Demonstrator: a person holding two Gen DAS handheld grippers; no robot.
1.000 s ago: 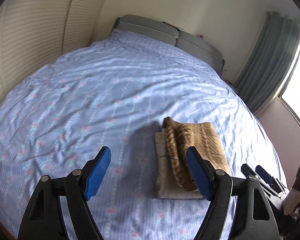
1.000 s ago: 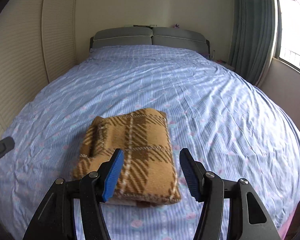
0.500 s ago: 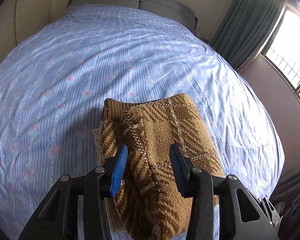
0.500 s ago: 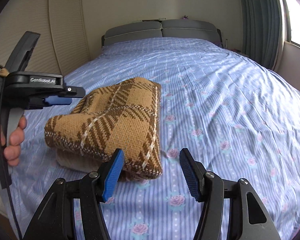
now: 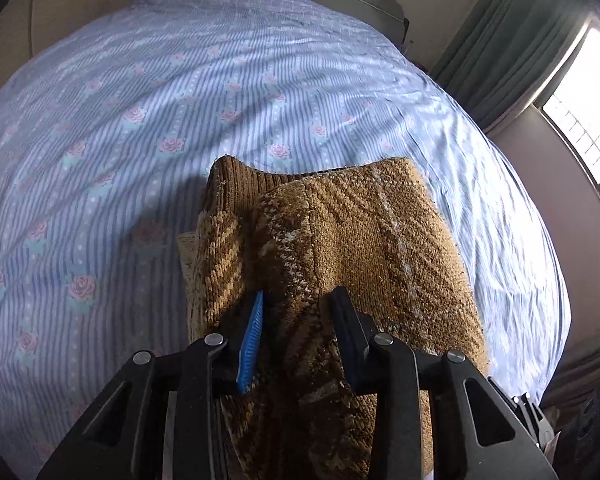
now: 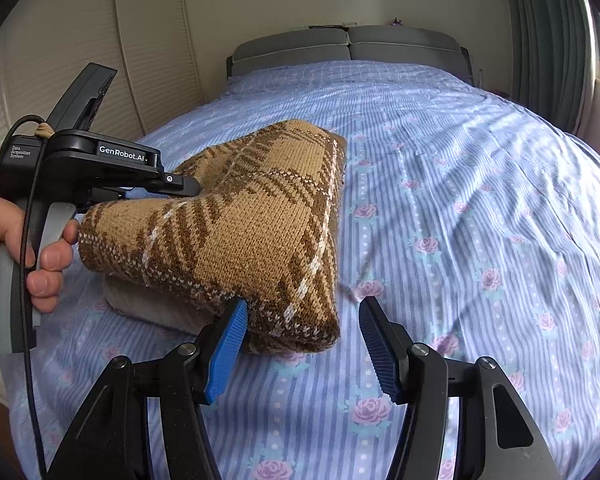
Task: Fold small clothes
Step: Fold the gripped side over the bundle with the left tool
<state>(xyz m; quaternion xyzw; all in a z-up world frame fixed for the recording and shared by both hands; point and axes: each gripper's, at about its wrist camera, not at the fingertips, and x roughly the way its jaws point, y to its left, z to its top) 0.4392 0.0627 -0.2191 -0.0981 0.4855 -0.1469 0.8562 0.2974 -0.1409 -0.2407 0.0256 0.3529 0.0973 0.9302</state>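
Note:
A folded brown plaid knit sweater [image 6: 240, 224] lies on the bed, resting on a folded cream garment [image 6: 148, 304]. In the left wrist view the sweater [image 5: 364, 248] fills the lower middle. My left gripper [image 5: 298, 320] is shut on a raised fold at the sweater's near edge; it also shows from the side in the right wrist view [image 6: 156, 184], held by a hand. My right gripper [image 6: 302, 340] is open and empty, just in front of the sweater's near corner, its left finger against the edge.
The bed has a blue striped sheet with pink roses [image 6: 460, 216] and a grey headboard [image 6: 348, 46]. A louvred wardrobe [image 6: 60, 60] stands on the left, green curtains [image 6: 548, 40] and a window on the right.
My left gripper has closed further on the sweater's fold and lifted that side. My right gripper has moved closer to the sweater's near corner and stays open.

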